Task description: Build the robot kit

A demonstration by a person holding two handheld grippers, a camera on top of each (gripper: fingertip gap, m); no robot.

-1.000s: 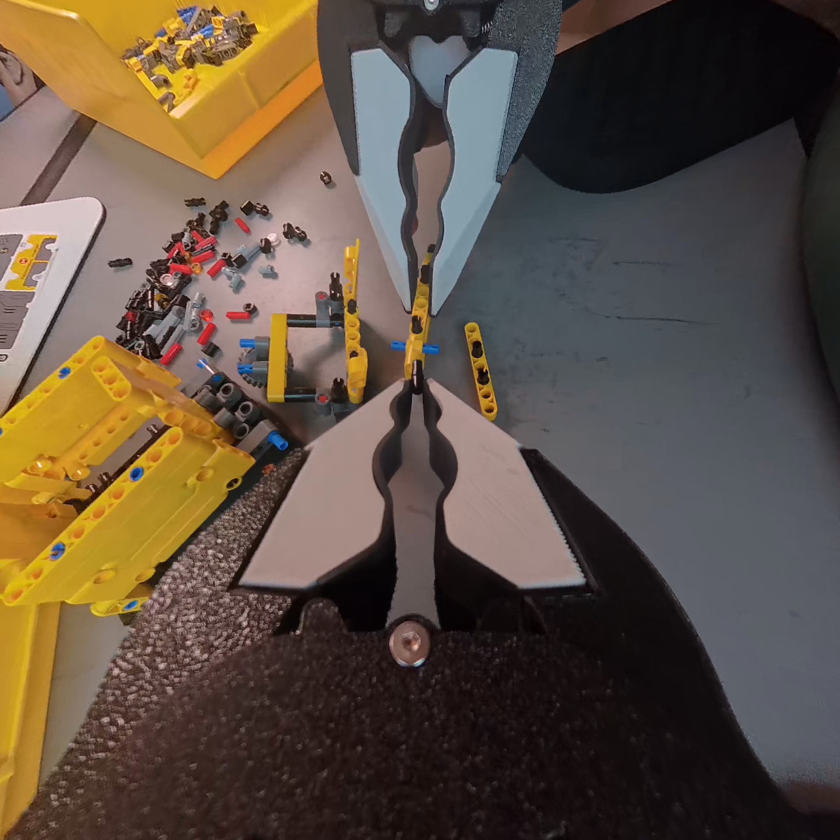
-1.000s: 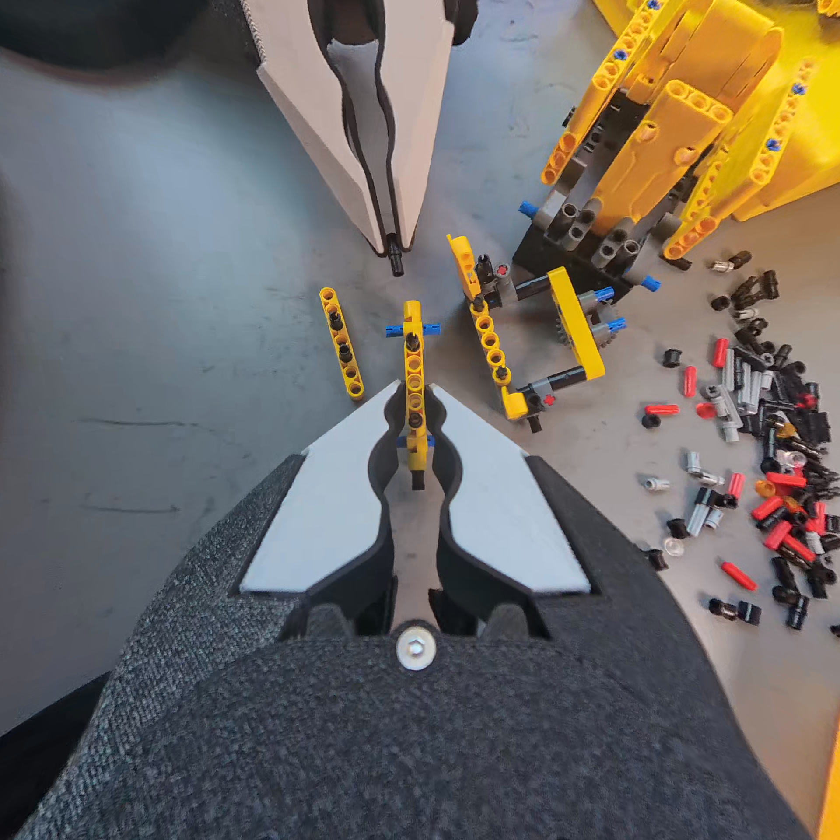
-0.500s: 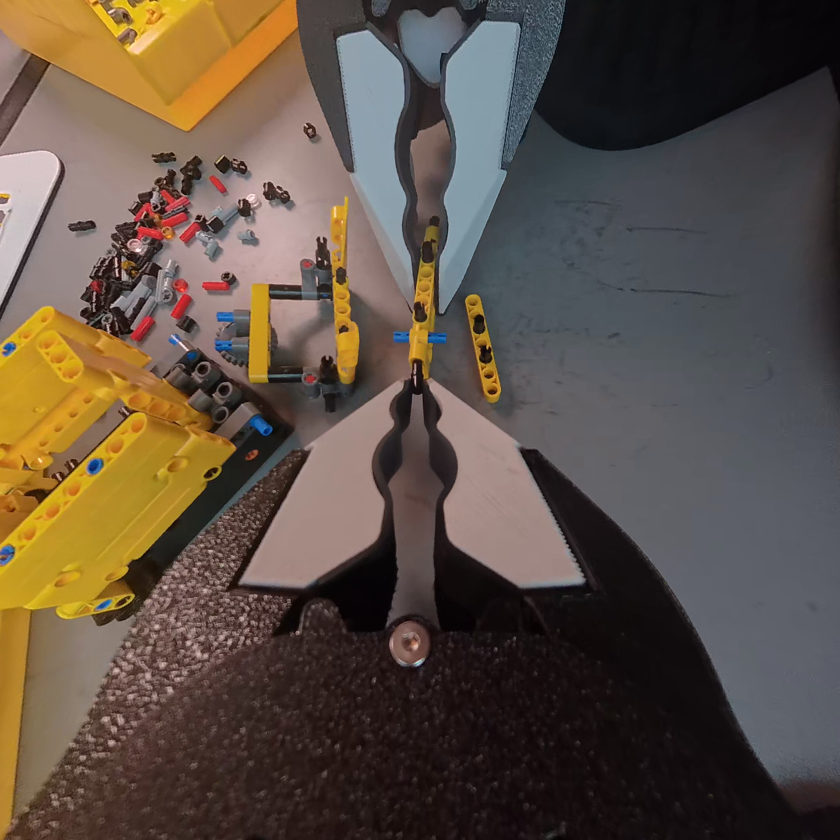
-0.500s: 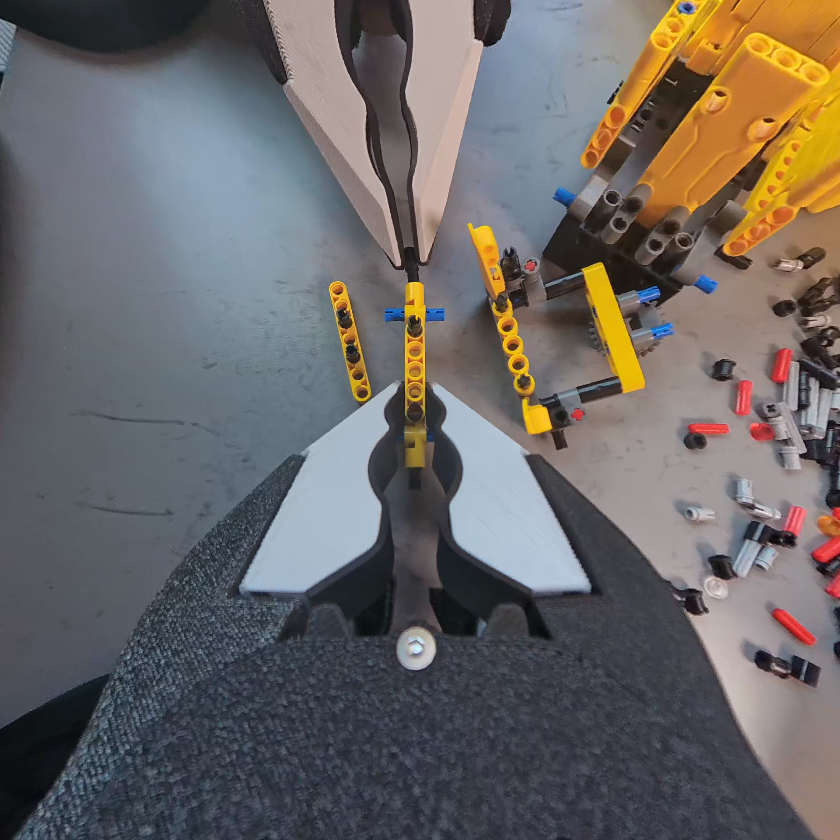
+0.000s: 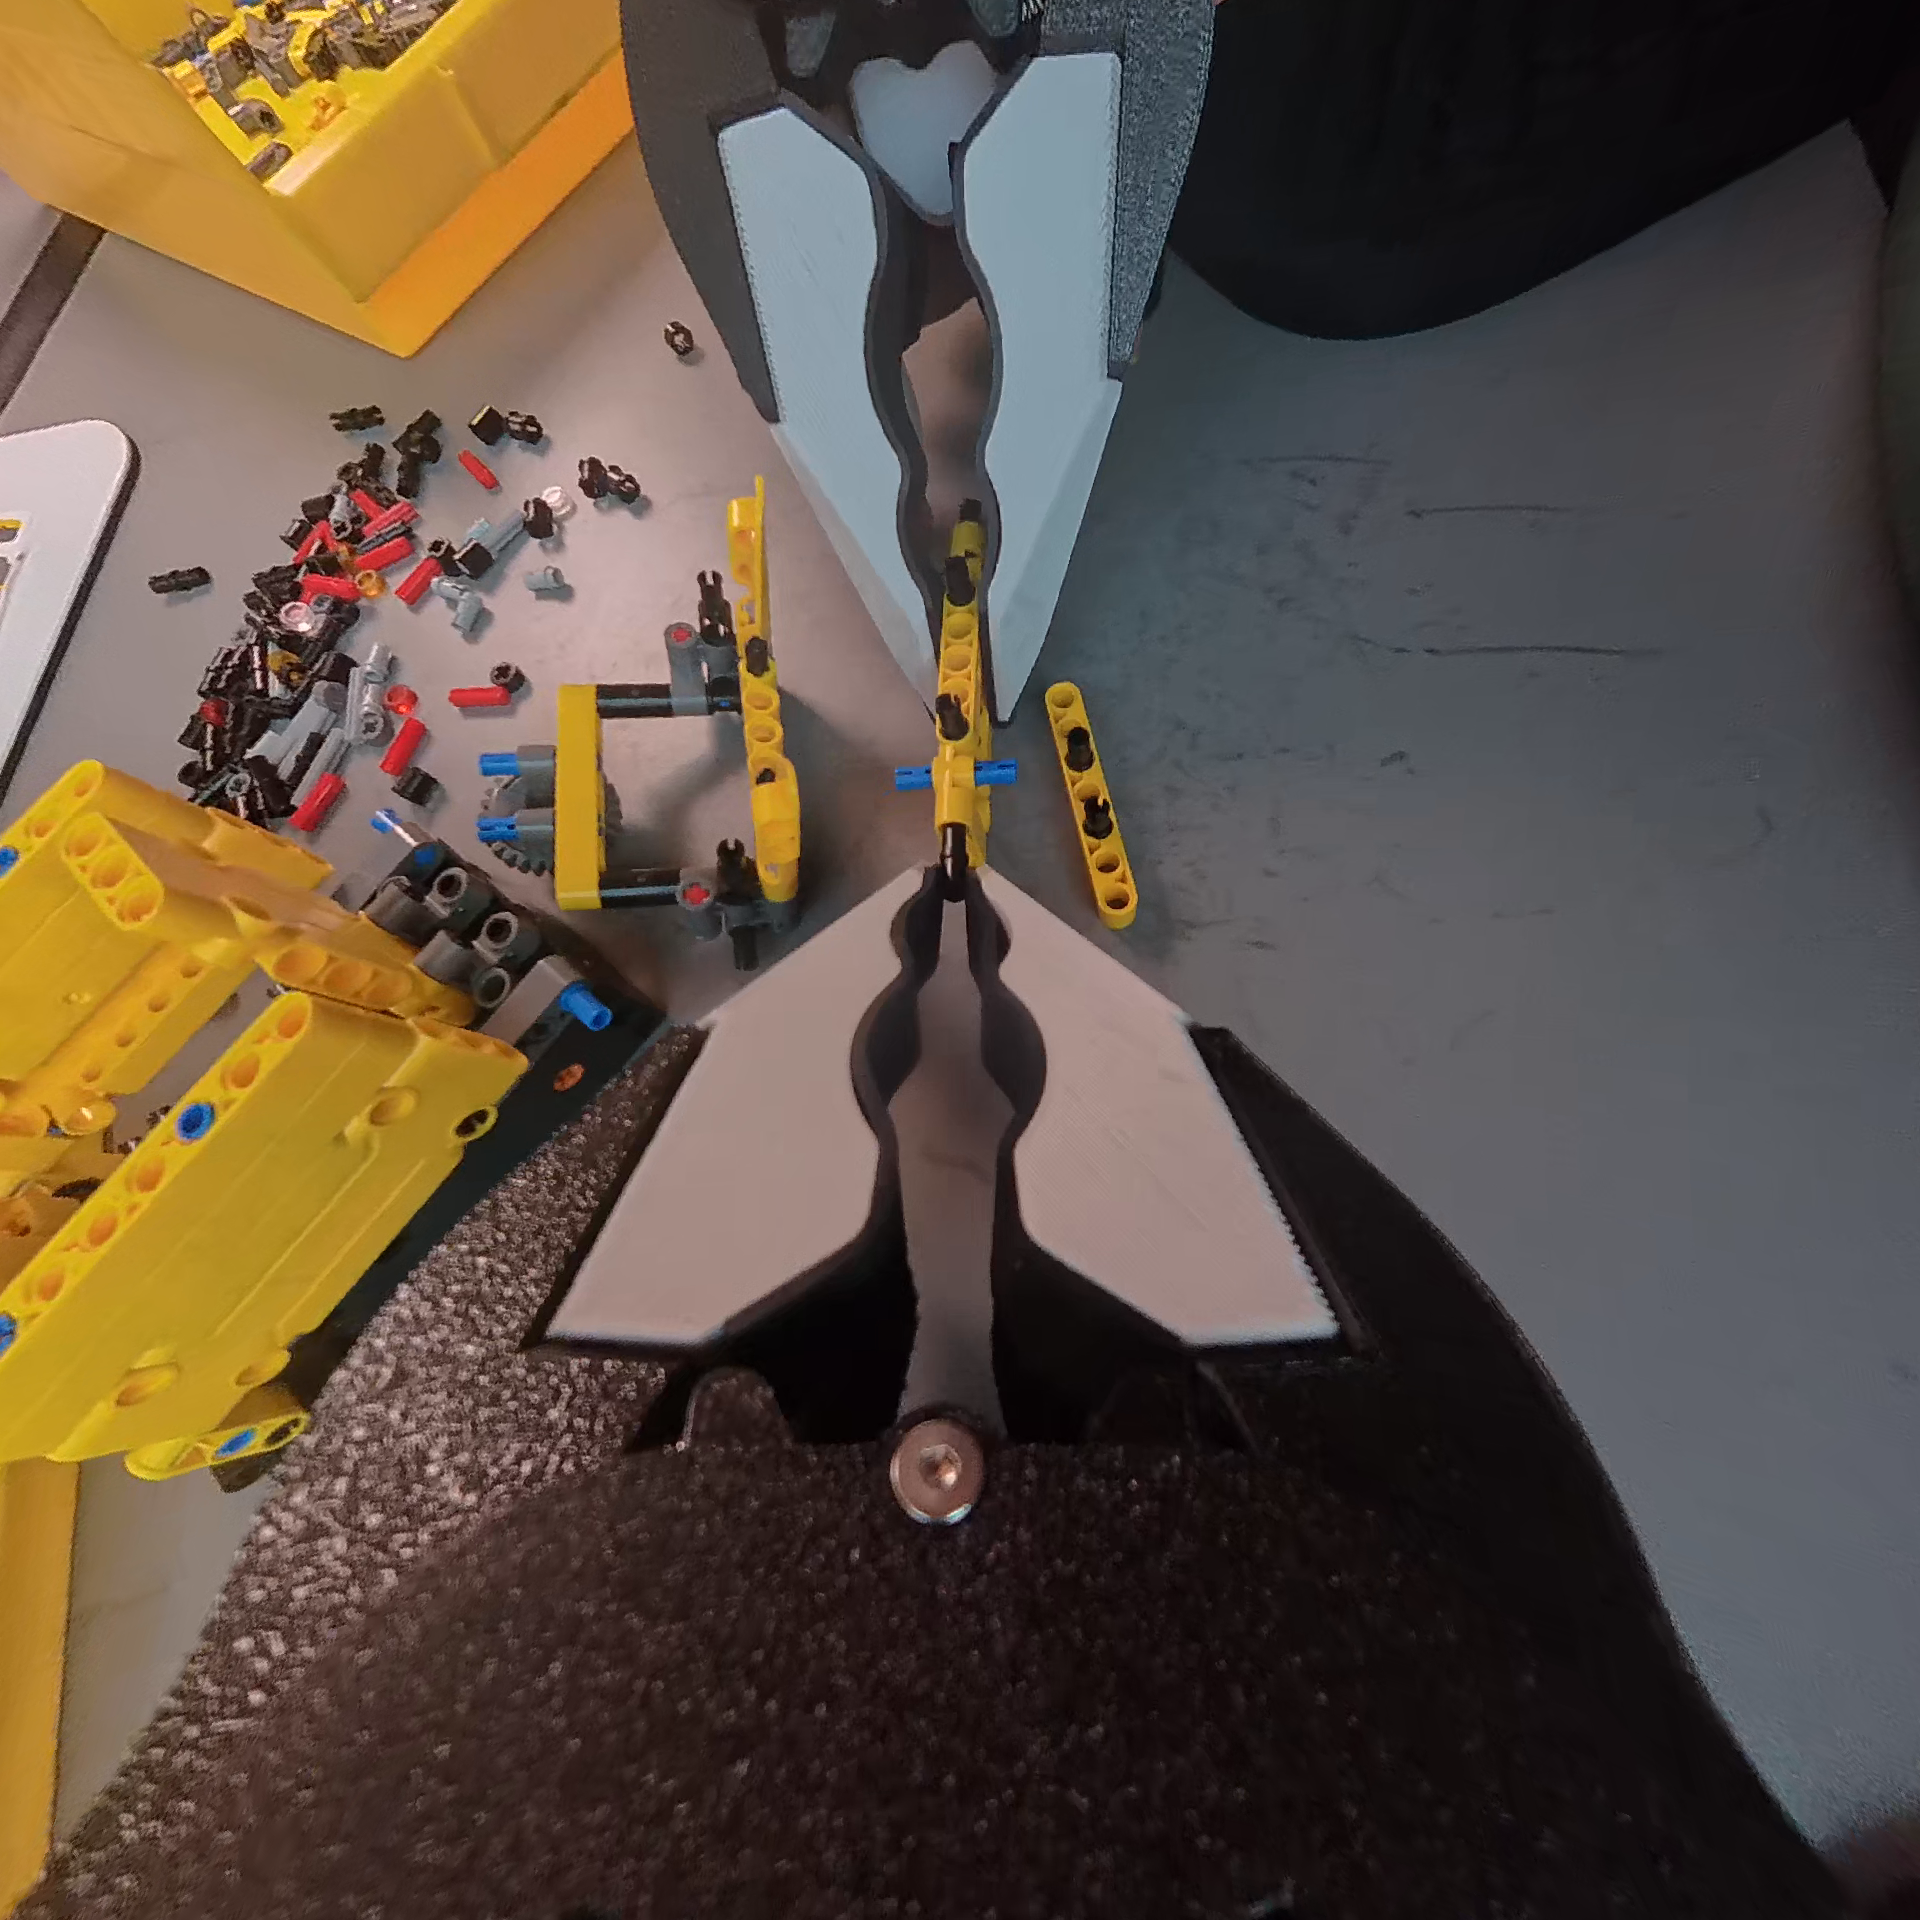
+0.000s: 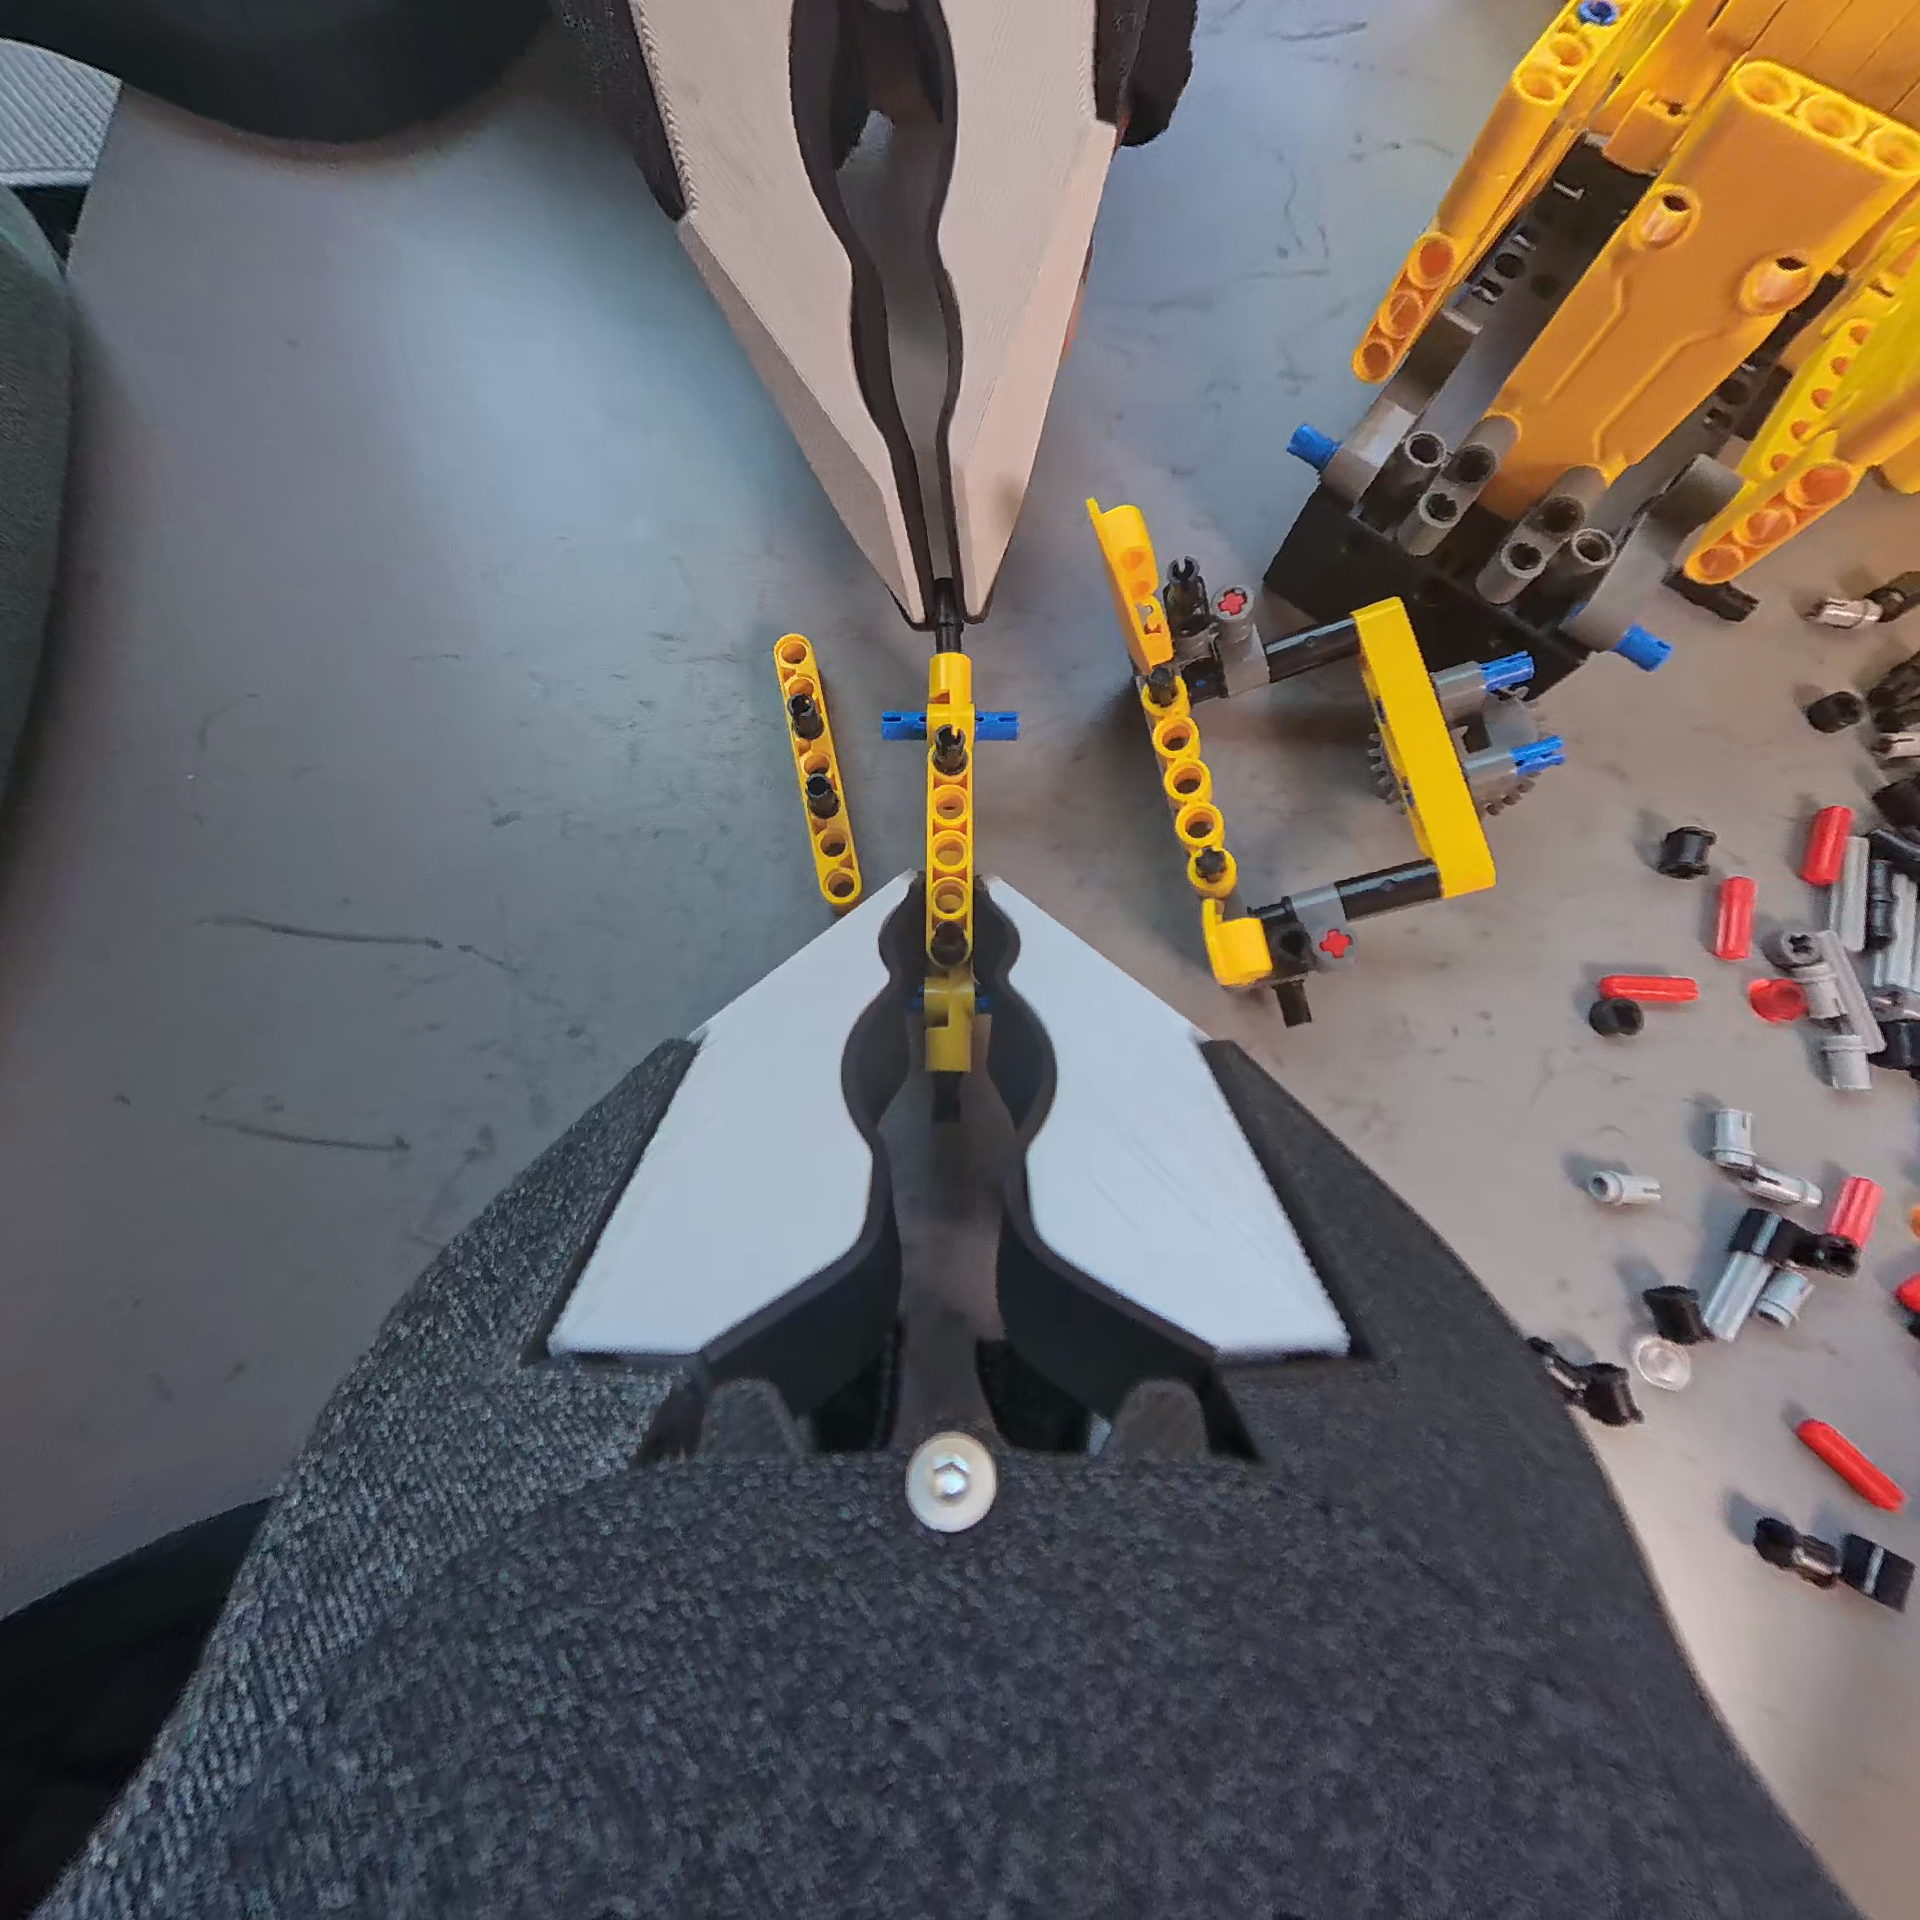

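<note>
My right gripper (image 6: 948,883) is clamped on the near end of the yellow beam (image 6: 948,821), held just above the grey table (image 6: 416,727). My left gripper (image 5: 951,871) is pinched narrow on a black pin (image 5: 952,844) at the beam's far tip. I judge the pin is being seated; next calls for a straight push along the beam. The grippers face tip to tip. A loose yellow beam (image 6: 818,769) lies just beside.

Glossy plastic beam (image 6: 949,821); matt, finely ridged grey plastic tongs (image 5: 951,894) in rough, speckled black housings; a shiny metal screw (image 5: 938,1477); smooth, scuffed grey desk (image 5: 1507,831).
</note>
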